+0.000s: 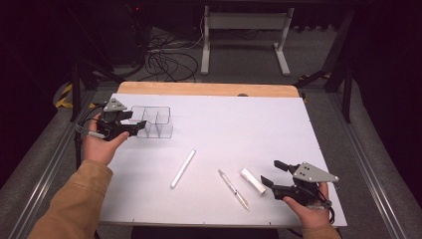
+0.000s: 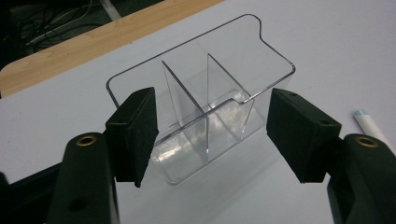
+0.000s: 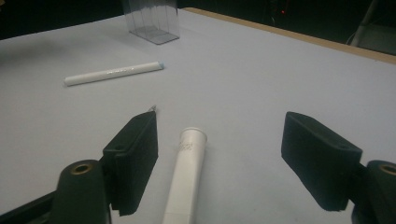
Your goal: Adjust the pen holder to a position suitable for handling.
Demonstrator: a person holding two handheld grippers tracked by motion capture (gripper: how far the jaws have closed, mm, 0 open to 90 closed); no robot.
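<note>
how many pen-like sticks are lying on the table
3: a long white one mid-table, a thin pen right of it, and a short white tube between the right gripper's jaws.

A white-topped bench with a wooden far edge stands on grey carpet. Beyond the bench, a white desk frame and tangled black cables sit in dim light.

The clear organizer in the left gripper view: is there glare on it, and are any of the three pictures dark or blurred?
In the left gripper view the clear organizer shows bright glare low on its near wall and floor, and its edges stay sharp. In the high view the white table is evenly lit while the room around it is very dark. In the right gripper view the short white tube looks slightly soft.
</note>
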